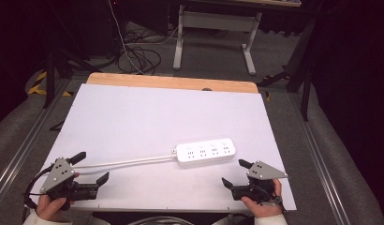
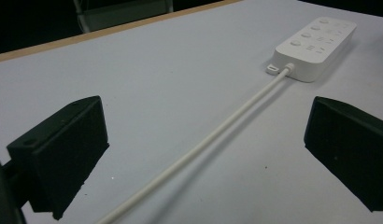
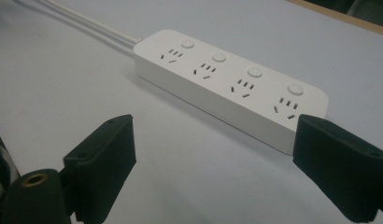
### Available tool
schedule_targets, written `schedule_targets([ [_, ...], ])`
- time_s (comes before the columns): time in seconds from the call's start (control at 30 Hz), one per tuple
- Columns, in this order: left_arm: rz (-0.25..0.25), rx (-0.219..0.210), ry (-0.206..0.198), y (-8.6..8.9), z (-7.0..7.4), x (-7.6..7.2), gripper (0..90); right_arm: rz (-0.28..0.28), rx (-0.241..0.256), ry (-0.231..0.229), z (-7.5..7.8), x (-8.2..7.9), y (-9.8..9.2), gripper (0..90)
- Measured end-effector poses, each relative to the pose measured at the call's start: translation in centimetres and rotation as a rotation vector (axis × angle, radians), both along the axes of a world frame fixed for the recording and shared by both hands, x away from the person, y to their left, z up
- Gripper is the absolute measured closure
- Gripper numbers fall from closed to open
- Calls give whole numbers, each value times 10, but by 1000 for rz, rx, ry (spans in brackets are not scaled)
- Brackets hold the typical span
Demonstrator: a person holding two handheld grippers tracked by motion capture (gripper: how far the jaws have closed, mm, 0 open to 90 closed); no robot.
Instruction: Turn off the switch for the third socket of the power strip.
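- Ahead of your right gripper: the power strip, white, four sockets each with a button, flat on the table. It lies just beyond the jaws, its near long edge towards you, nothing touching it.
- Between the jaws of your left gripper: the cord, white, running from the space between the jaws forward and to the right to the strip's end. It rests on the table and the jaws stand clear on either side.
- Left gripper, state: jaws spread wide, holding nothing.
- Right gripper, state: jaws spread wide, holding nothing.
- Step in hand, as judged: the approach. Both of your grippers sit low at the near edge, aimed at strip and cord, with no grasp made yet.
- Next move, as judged: carry the right gripper forward until the strip's body sits between the jaws, then close across its narrow width. Lower the left gripper so the cord lies squarely between its jaws before closing; the cord is thin and could slip out.
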State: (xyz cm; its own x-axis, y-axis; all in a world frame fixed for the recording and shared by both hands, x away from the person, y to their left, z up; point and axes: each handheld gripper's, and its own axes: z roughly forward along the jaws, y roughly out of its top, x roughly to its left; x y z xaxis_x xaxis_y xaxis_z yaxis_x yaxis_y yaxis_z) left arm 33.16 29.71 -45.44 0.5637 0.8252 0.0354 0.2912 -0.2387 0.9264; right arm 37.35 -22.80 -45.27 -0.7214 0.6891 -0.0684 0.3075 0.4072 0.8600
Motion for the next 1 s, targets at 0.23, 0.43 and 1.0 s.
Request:
schedule_targets([
  [0.23,0,10,-4,-1,0,-1,2,2,3,-8,1,-1,-1,138],
  [0.43,-8,23,-18,-2,0,-2,2,9,-4,-18,3,-1,0,159],
  [1.0,-3,23,-23,-4,1,-3,1,25,-30,-31,8,-3,6,186],
])
